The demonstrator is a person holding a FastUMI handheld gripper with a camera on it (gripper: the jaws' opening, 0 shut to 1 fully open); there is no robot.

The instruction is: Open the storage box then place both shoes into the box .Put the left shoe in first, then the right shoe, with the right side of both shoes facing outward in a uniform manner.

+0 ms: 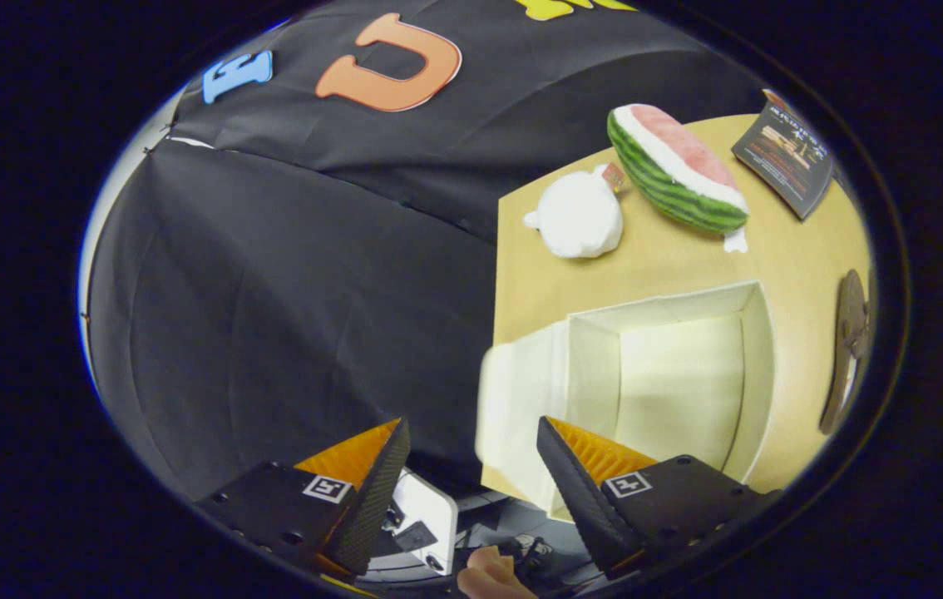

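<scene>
The white storage box (758,366) stands open on the tan table (538,283), and its inside shows nothing in it. Its white lid (513,399) is folded out over the table's edge and looks blurred. My gripper (471,423) is open, with nothing held between its fingers. One fingertip (555,441) sits in front of the box's near wall and lid, the other is off the table against the black cloth. A flat brown thing (850,349), maybe a shoe, lies beyond the box's far side; too little of it shows to be sure.
A watermelon-slice plush (675,170) and a white plush (578,215) lie on the table past the box. A dark booklet (787,158) is at the far corner. A person's hand (492,578) and a white device (430,516) sit below the fingers. Black cloth hangs beside the table.
</scene>
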